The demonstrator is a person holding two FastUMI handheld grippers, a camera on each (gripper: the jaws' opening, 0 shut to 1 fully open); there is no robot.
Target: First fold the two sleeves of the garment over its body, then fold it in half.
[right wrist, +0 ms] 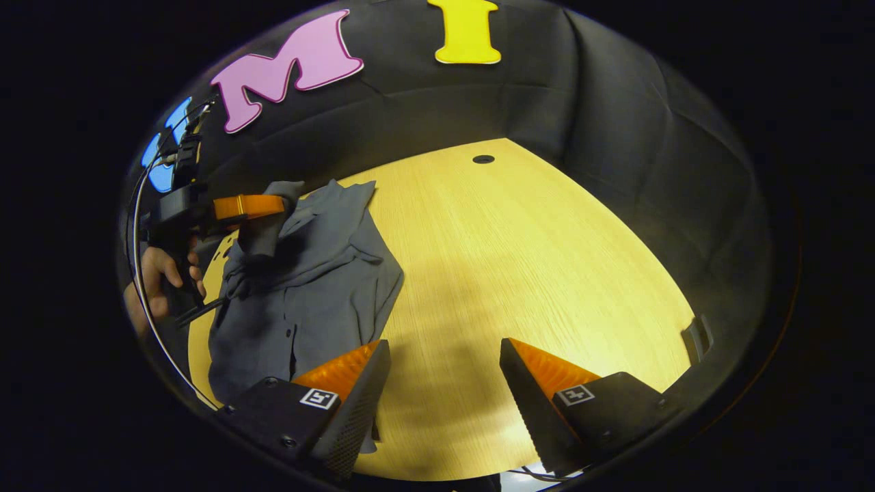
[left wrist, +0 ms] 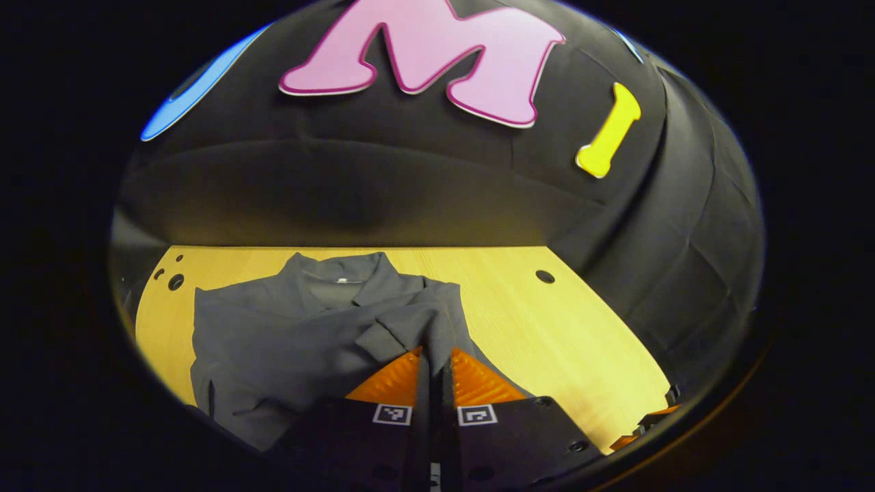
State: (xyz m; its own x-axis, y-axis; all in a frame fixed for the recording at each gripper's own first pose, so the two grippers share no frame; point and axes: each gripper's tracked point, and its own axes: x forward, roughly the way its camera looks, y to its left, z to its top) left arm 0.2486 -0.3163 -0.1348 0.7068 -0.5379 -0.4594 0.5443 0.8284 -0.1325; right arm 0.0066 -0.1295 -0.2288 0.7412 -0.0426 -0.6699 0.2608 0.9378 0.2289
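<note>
A grey collared shirt [left wrist: 287, 335] lies on the wooden table [left wrist: 547, 328], collar toward the booth wall. My left gripper [left wrist: 435, 352] is shut on a sleeve [left wrist: 417, 321], which is drawn up and across the shirt's body. The right gripper view shows the shirt [right wrist: 321, 273] at left, with that left gripper [right wrist: 273, 205] holding the lifted sleeve [right wrist: 263, 236] above it and a hand [right wrist: 160, 273] on its handle. My right gripper [right wrist: 444, 350] stands open over bare table just right of the shirt's hem, nothing between its fingers.
The tabletop [right wrist: 519, 260] stretches bare to the right of the shirt. Small round holes [left wrist: 545, 276] mark the table near its far edge. Black cloth walls close in behind and on the right.
</note>
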